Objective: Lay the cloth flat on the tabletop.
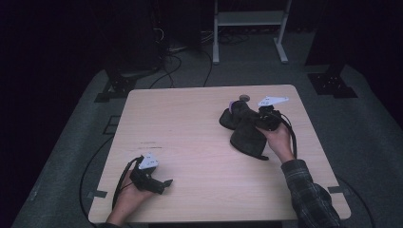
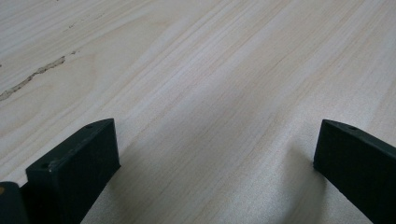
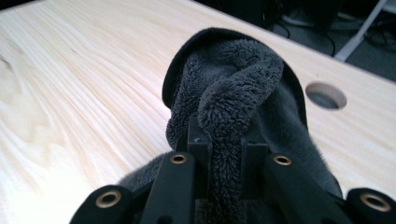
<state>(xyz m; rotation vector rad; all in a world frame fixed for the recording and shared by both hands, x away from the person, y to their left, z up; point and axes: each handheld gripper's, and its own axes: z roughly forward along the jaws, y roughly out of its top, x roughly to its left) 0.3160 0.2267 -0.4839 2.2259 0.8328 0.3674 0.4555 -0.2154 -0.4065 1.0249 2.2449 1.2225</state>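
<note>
Fleece cloth (image 3: 233, 93), fuzzy, bunched, dark grey

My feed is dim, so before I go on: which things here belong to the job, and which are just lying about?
In the job:
- dark fleece cloth, pinched in the right tongs

Lying about:
- left tongs, open over bare table
- round hole in the tabletop
- white frame on the floor behind
</note>
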